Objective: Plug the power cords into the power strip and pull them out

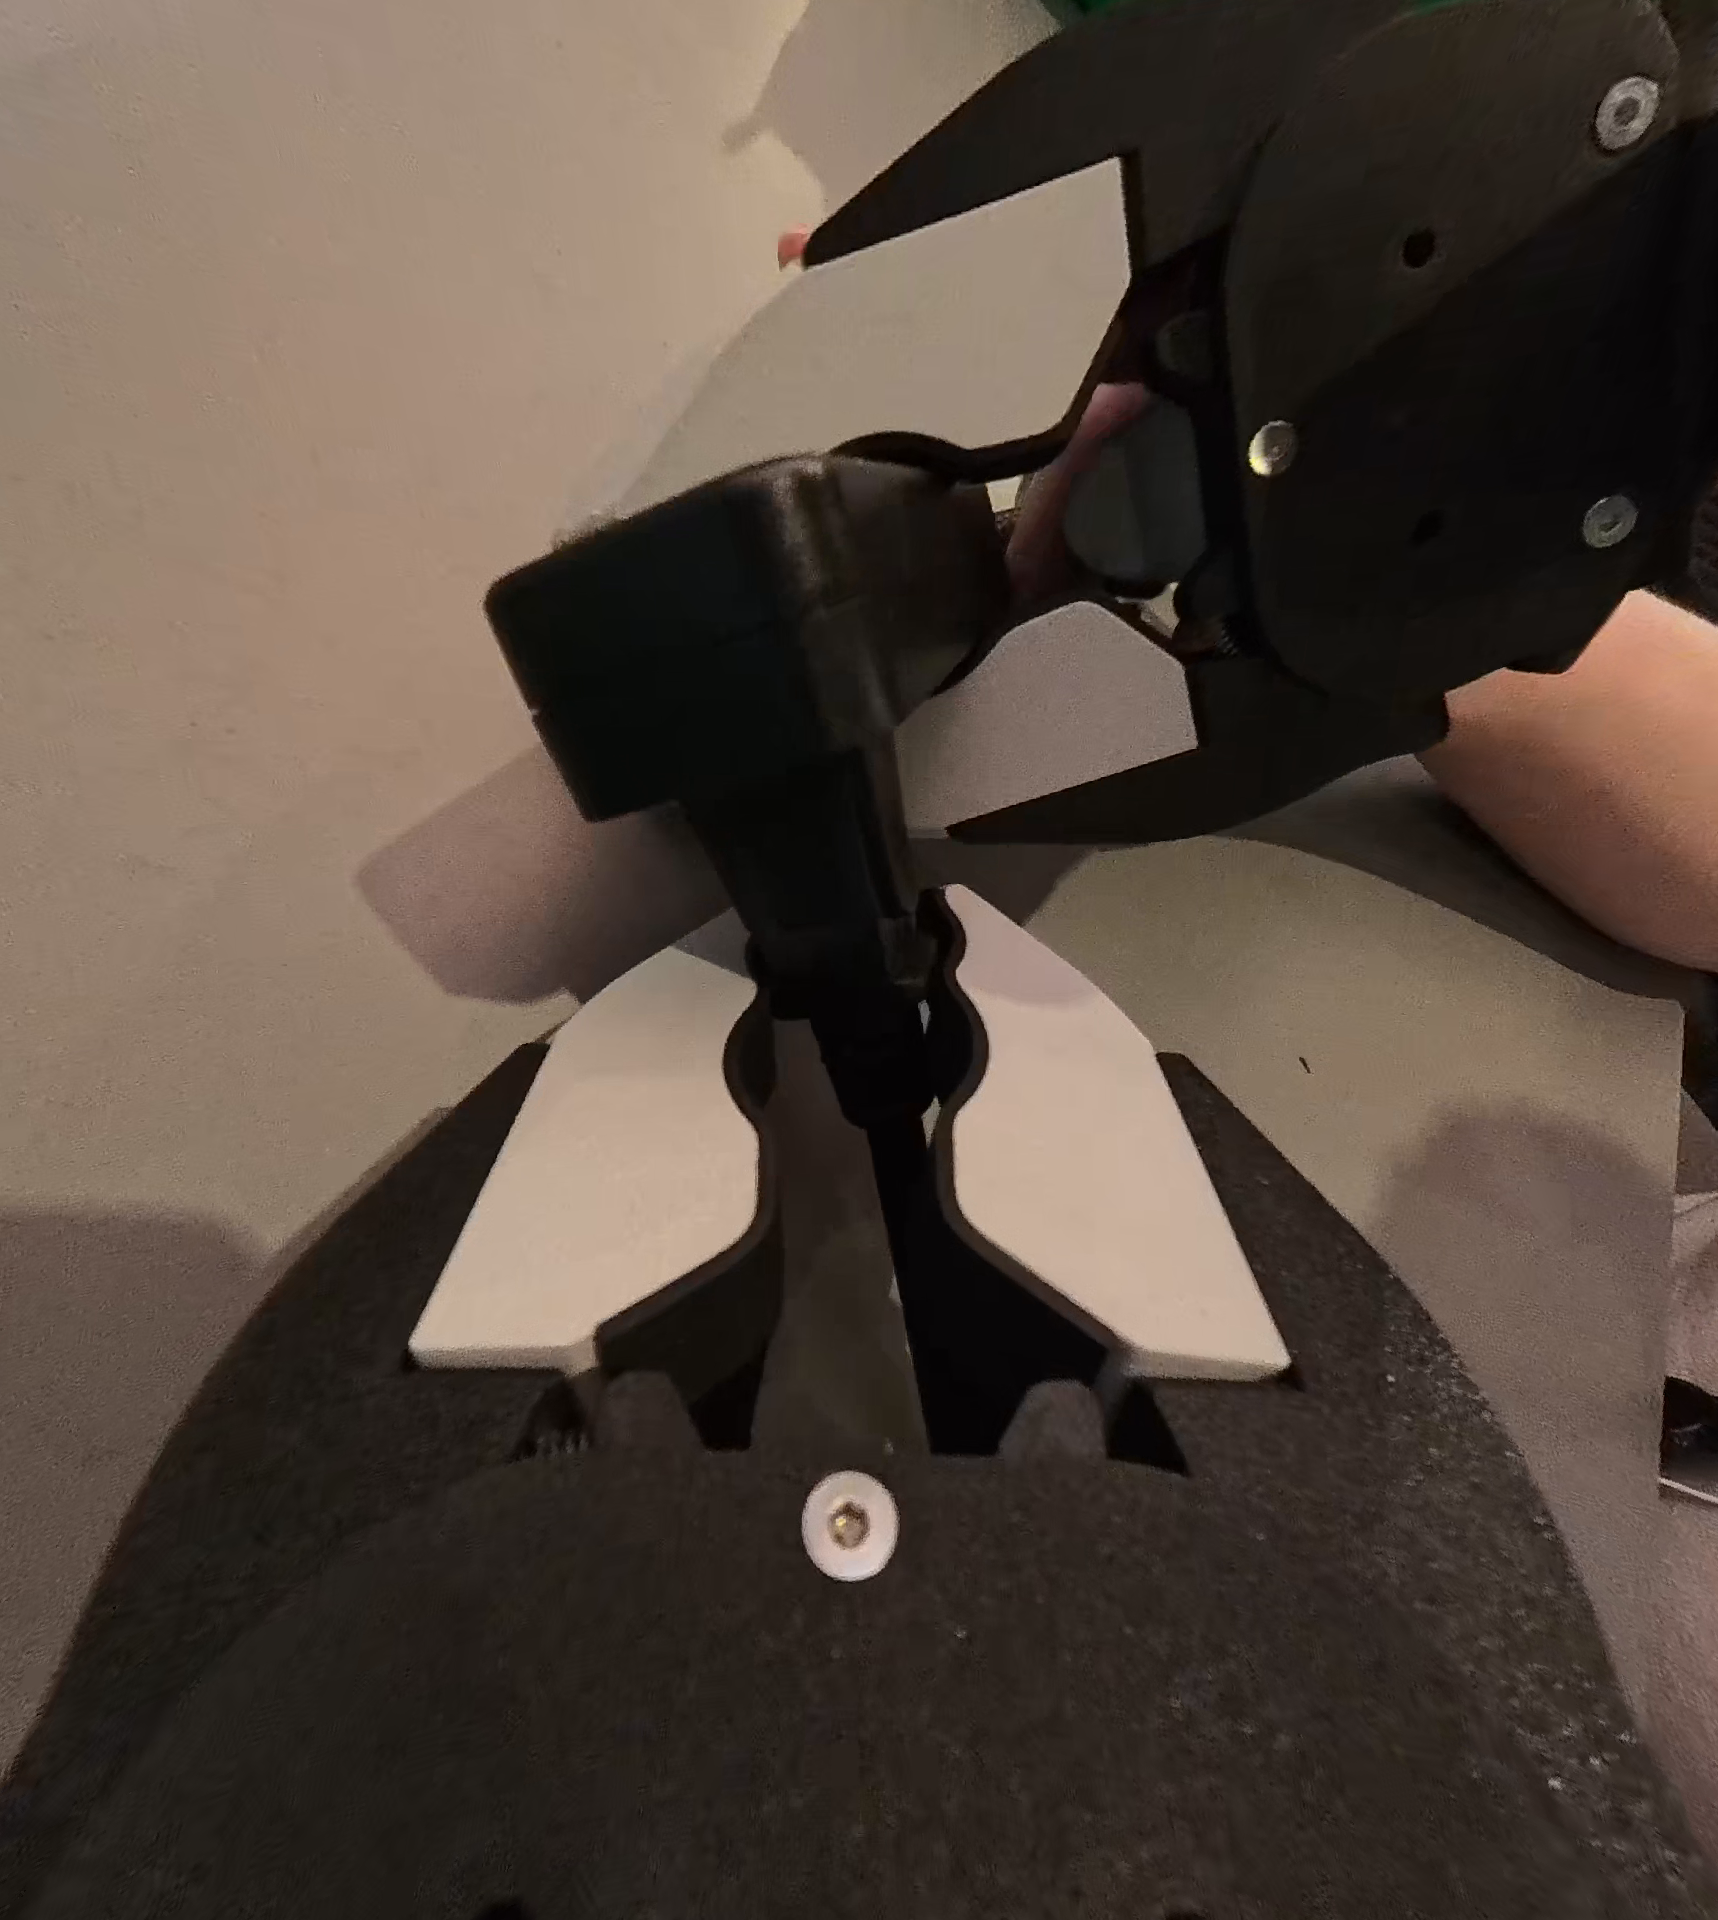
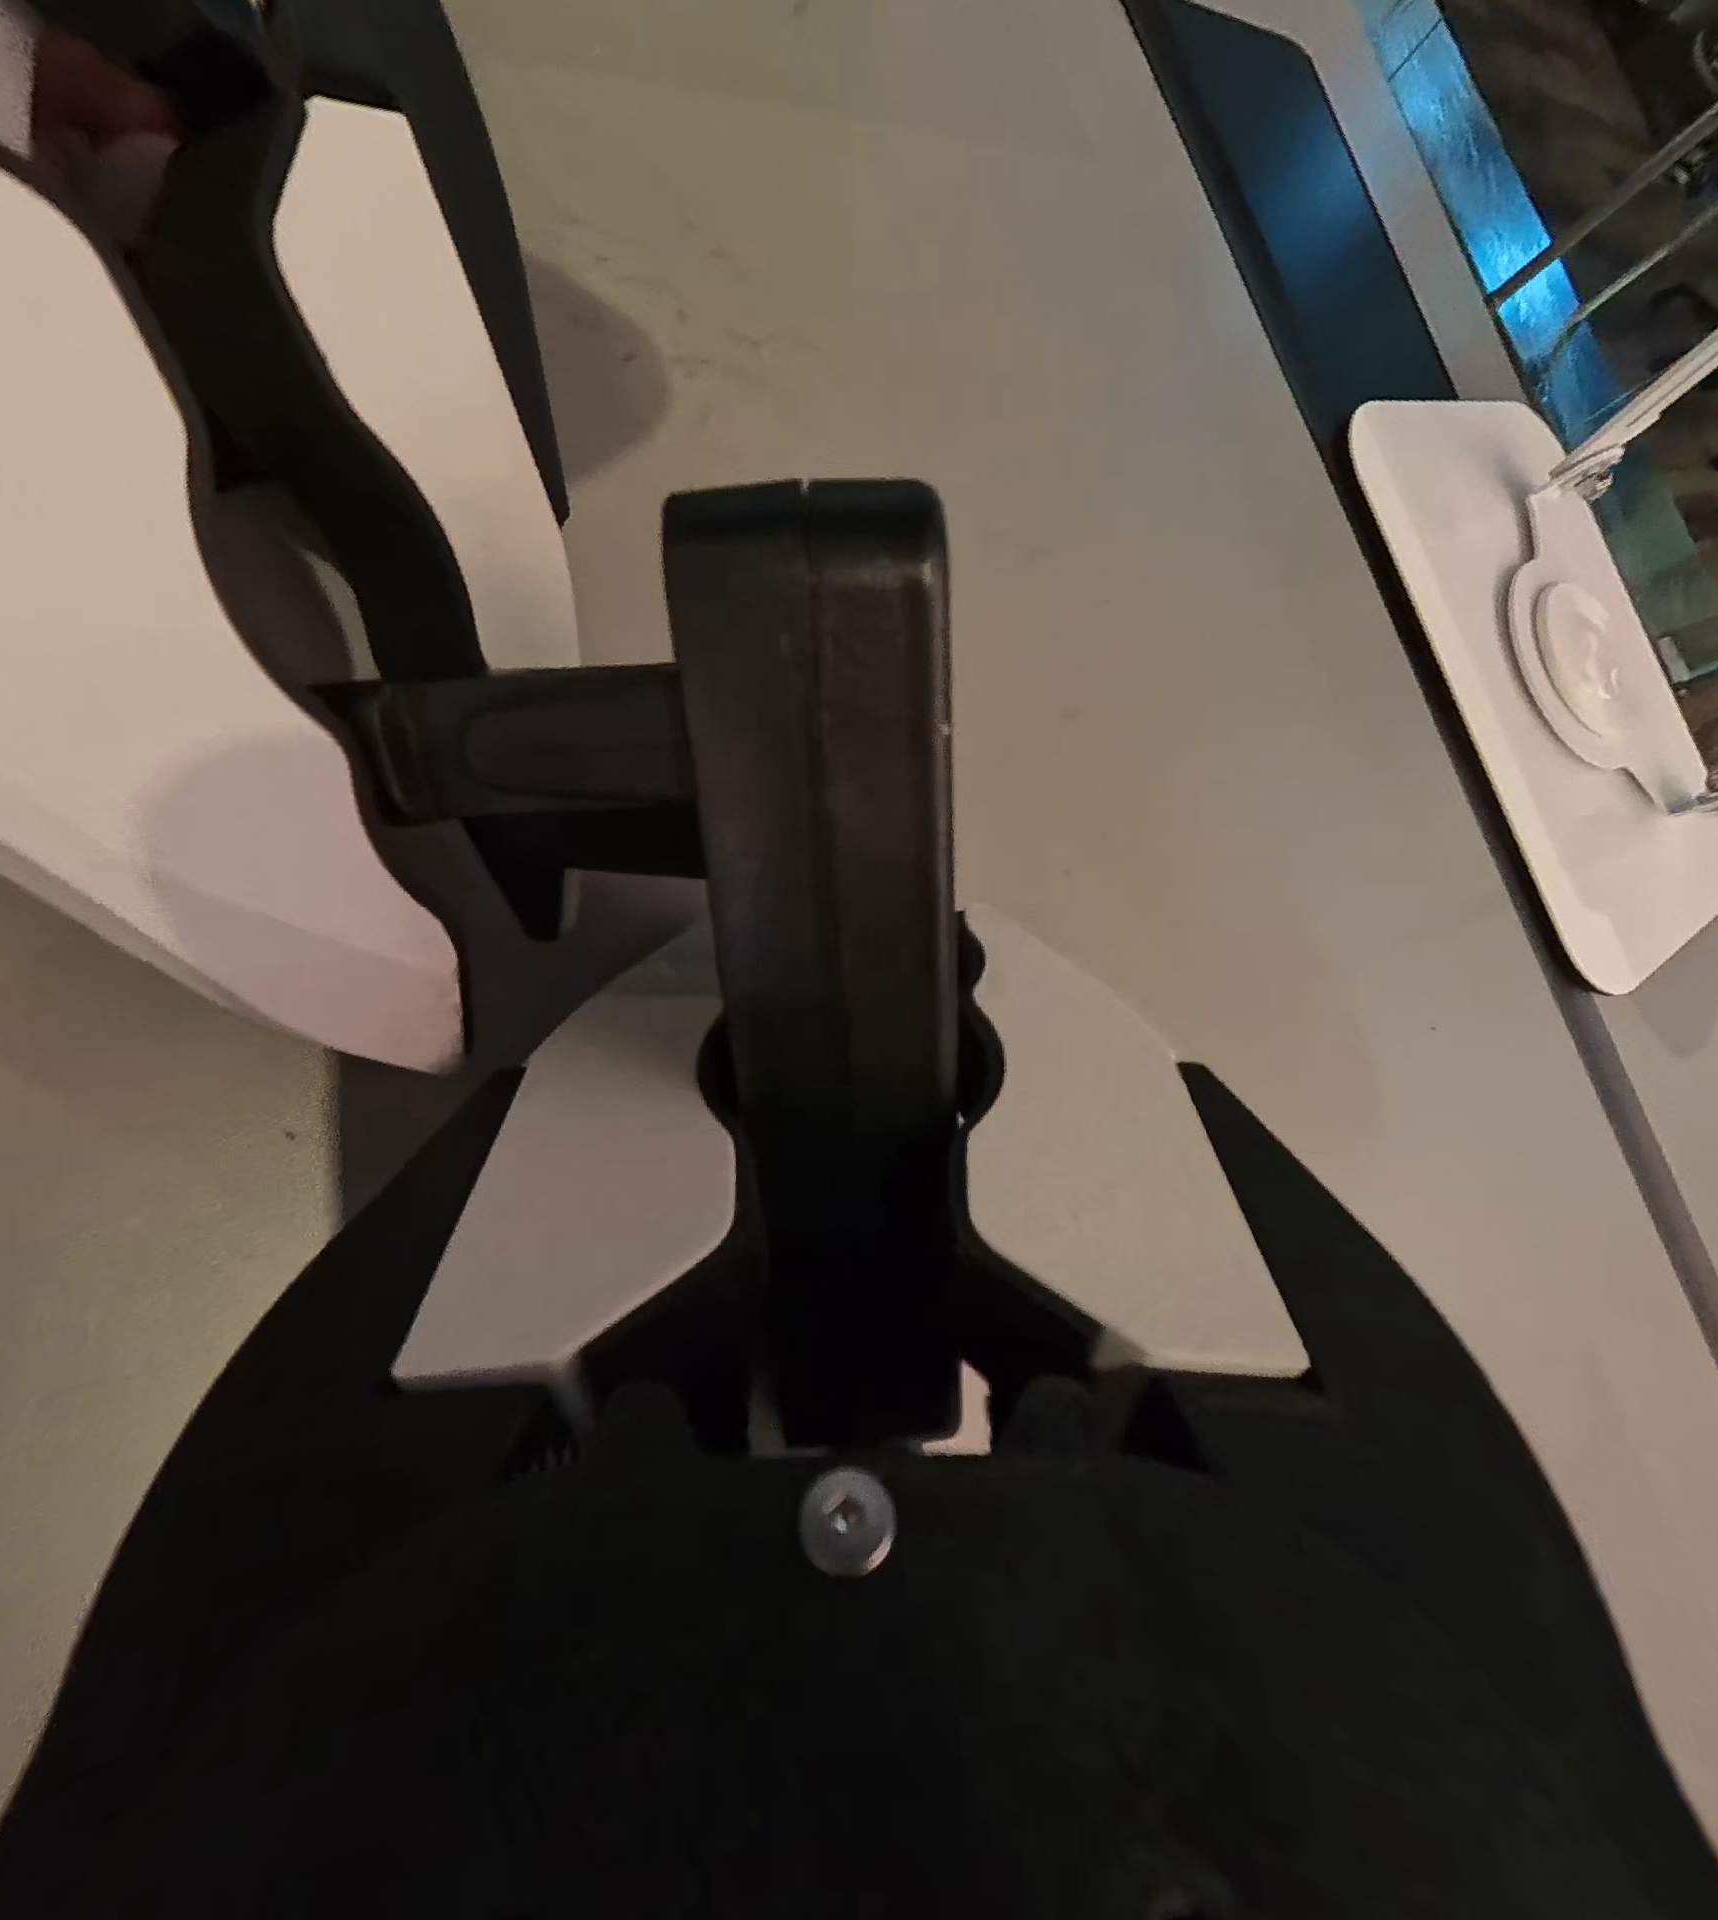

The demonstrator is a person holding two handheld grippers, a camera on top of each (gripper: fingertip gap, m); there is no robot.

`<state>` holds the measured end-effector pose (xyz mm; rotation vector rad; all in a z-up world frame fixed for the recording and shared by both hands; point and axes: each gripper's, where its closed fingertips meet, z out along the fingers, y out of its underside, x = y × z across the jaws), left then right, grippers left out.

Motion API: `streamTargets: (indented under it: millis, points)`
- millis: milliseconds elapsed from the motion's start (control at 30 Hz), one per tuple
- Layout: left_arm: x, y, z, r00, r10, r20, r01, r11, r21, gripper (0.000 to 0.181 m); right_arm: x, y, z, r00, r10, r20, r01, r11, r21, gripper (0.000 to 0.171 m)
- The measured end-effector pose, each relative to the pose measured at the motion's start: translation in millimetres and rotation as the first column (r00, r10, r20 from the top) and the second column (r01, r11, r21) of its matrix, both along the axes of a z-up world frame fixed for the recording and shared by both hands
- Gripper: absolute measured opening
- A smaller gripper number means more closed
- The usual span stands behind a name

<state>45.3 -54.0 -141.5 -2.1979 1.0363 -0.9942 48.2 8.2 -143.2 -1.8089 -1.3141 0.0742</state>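
A black power block [image 2: 834,748] is held upright above the table, clamped between the white pads of my right gripper [image 2: 834,935], which is shut on it. A black cord plug [image 2: 543,748] sticks out of the block's left side. My left gripper [image 2: 356,707] is shut on the plug's rear end. In the left wrist view, my left gripper [image 1: 855,977] pinches the plug [image 1: 803,831] at its strain relief, and the cord [image 1: 896,1195] runs back between the fingers. The block [image 1: 689,644] sits beyond, with my right gripper [image 1: 886,540] around its far part.
The beige table [image 1: 159,520] lies below both grippers. A white base plate [image 2: 1520,707] with a clear stand sits at the table's right edge. A person's forearm [image 1: 1613,790] rests behind the right gripper. A grey sheet [image 1: 1354,987] lies under it. My right gripper is the nearer one to the white base plate [image 2: 1520,707]: about 25 cm, against 35 cm.
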Motion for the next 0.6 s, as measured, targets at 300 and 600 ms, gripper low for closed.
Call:
streamTargets:
  millis: [300,600]
  points:
    - [1,-1,0,1.000,-0.007,-0.002,0.007,1.000,0.016,0.026,0,0,0,1.000,0.012,-0.017,-0.012,1.000,-0.013,0.035]
    - [8,1,12,0.978,0.042,0.202,-0.006,0.984,-0.176,0.024,-1,3,4,0.996,0.009,-0.089,-0.008,1.000,0.013,0.035]
